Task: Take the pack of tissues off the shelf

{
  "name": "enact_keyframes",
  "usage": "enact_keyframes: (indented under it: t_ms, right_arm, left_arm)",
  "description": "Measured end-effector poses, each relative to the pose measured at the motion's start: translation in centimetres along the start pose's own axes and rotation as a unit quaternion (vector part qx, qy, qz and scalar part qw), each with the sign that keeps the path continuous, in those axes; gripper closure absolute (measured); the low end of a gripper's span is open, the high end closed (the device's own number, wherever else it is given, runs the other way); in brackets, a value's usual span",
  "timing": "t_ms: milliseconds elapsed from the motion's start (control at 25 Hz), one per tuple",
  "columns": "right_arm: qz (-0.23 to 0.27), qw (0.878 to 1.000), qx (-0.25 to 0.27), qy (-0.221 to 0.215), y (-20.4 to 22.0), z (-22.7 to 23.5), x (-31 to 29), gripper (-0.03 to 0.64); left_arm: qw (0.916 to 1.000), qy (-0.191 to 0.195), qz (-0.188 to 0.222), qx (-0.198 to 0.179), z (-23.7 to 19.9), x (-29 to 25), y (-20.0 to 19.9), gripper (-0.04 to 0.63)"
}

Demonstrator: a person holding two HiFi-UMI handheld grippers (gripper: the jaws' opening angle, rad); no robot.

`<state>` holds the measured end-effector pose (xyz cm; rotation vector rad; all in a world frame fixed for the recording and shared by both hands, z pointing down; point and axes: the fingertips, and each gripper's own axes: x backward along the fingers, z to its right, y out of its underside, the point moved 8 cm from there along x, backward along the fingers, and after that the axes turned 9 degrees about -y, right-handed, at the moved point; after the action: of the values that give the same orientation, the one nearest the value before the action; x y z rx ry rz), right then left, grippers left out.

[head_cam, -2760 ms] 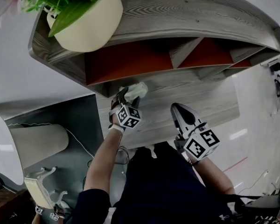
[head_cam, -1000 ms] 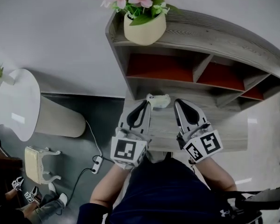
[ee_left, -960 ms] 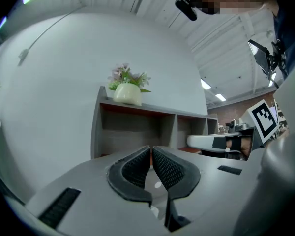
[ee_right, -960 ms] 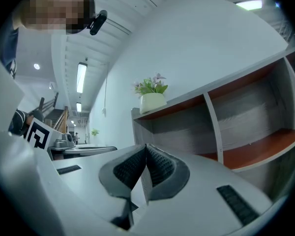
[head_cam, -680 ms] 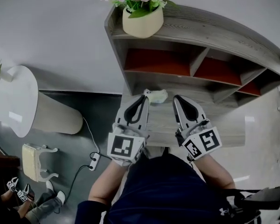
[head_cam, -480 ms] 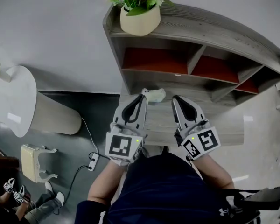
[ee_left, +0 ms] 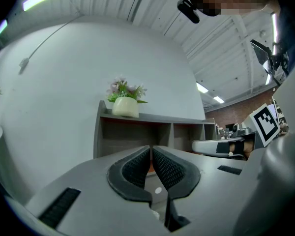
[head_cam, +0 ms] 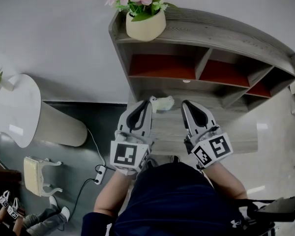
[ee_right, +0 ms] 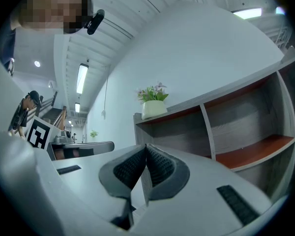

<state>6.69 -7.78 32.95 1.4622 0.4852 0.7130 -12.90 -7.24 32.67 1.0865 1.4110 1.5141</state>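
The pack of tissues (head_cam: 163, 103), pale green and crumpled, lies on the wooden ledge (head_cam: 226, 127) below the shelf (head_cam: 211, 33), out of its red-backed compartments. My left gripper (head_cam: 150, 101) points at the shelf with its tip just left of the pack; I cannot tell whether they touch. In the left gripper view its pads (ee_left: 137, 165) meet with nothing between them, and the pack is hidden. My right gripper (head_cam: 185, 103) hovers to the pack's right, also shut and empty, as its own view (ee_right: 146, 146) shows.
A cream pot of pink flowers (head_cam: 145, 27) stands on the shelf's top left corner. To the left, on the dark floor, are a round white table (head_cam: 12, 109), a pale chair (head_cam: 37, 176) and a power strip (head_cam: 101, 173).
The left gripper has come back out of the shelf compartment, and the pack now lies on the ledge by its tip. Over the last second both grippers have barely moved.
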Motion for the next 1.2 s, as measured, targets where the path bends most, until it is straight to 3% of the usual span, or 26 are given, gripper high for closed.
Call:
enact_keyframes:
  t_ms: [720,1200]
  right_arm:
    - [-0.007,1.0,0.005,0.002,0.2,-0.1,-0.33,0.604]
    - [-0.008,1.0,-0.004,0.004,0.55,0.43,-0.65,0.604]
  left_arm:
    - [0.9999,0.0,0.009,0.007,-0.06,-0.24,0.2,0.565]
    - [1.0,0.002,-0.006,0.002,-0.35,-0.5,0.69,0.572]
